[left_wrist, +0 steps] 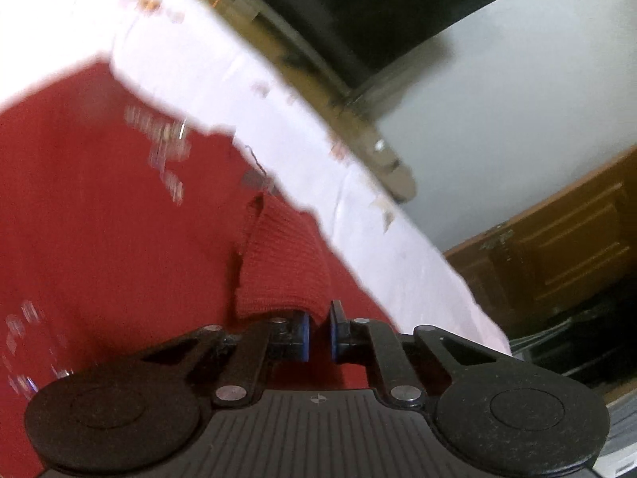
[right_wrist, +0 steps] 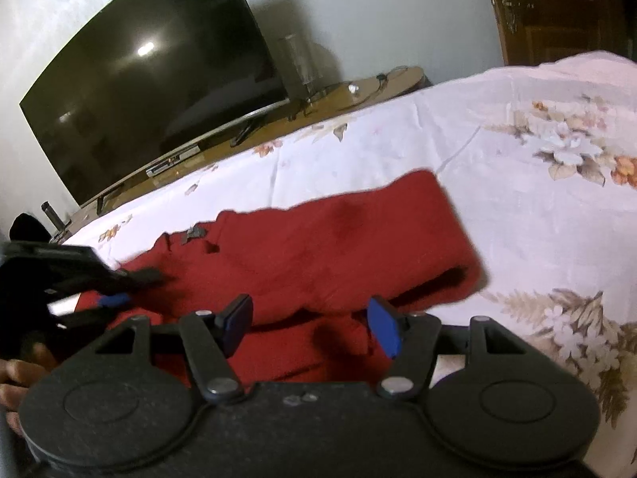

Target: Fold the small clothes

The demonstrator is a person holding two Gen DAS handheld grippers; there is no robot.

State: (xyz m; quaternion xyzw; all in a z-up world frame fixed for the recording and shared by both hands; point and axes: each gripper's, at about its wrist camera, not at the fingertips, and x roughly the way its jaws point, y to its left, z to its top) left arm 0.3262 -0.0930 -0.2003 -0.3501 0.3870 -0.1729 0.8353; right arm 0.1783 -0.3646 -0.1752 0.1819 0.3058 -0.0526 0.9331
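In the left wrist view, the left gripper (left_wrist: 318, 332) has its blue-padded jaws pressed nearly together, pinching a ribbed edge of the red sweater (left_wrist: 99, 239). The sweater spreads across the near left of the floral bedsheet (left_wrist: 247, 87), with a TV (left_wrist: 378, 4) beyond the far edge.

In the right wrist view, the right gripper (right_wrist: 310, 328) has its jaws spread wide and holds nothing, hovering just above the near part of the sweater (right_wrist: 338, 239), which lies partly folded on the bedsheet (right_wrist: 517, 207). The left gripper (right_wrist: 115, 283) is at the sweater's left edge. The TV (right_wrist: 151, 79) stands on a wooden stand (right_wrist: 358, 91) at the far side.
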